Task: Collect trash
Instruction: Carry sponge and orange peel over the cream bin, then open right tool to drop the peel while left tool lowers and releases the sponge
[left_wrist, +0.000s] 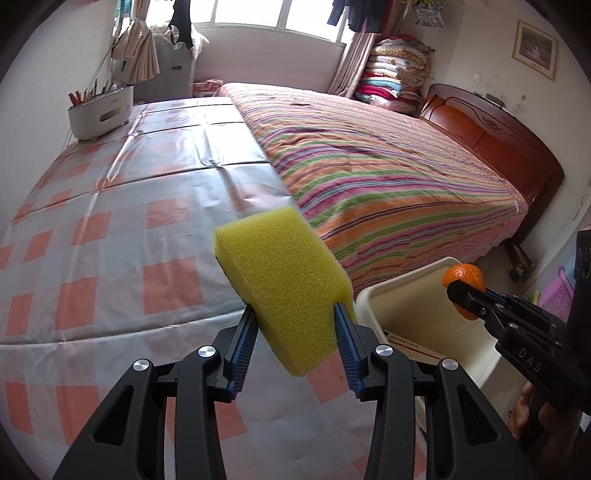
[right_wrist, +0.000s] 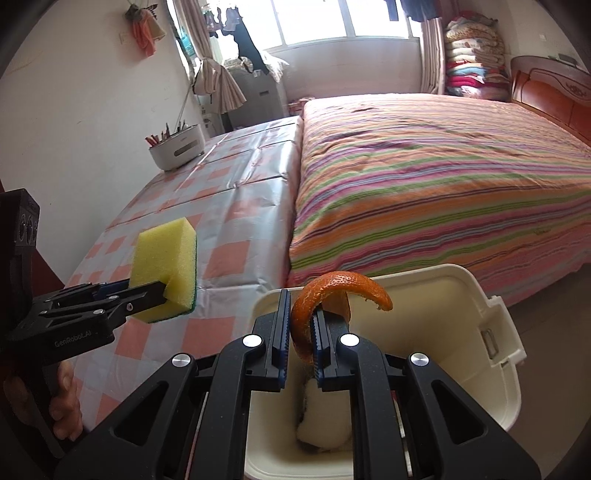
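Note:
My left gripper (left_wrist: 294, 307) is shut on a yellow sponge (left_wrist: 280, 280) with a green scouring side, held above the checked tablecloth near the table's right edge. In the right wrist view the sponge (right_wrist: 166, 262) and the left gripper (right_wrist: 162, 291) show at the left, with a hand on the handle. My right gripper (right_wrist: 301, 308) is shut on a curled strip of orange peel (right_wrist: 340, 288), over the open cream bin (right_wrist: 461, 295). The left wrist view has the peel (left_wrist: 463, 277) and the right gripper (left_wrist: 460, 293) above the bin (left_wrist: 402, 284).
The table with the pink-and-grey checked cloth (left_wrist: 110, 221) carries a white caddy of sticks (left_wrist: 99, 110) at its far left. A bed with a striped cover (left_wrist: 369, 177) stands right beside the table. Inside the bin lie white crumpled trash (right_wrist: 321, 417) and a printed wrapper (left_wrist: 410, 341).

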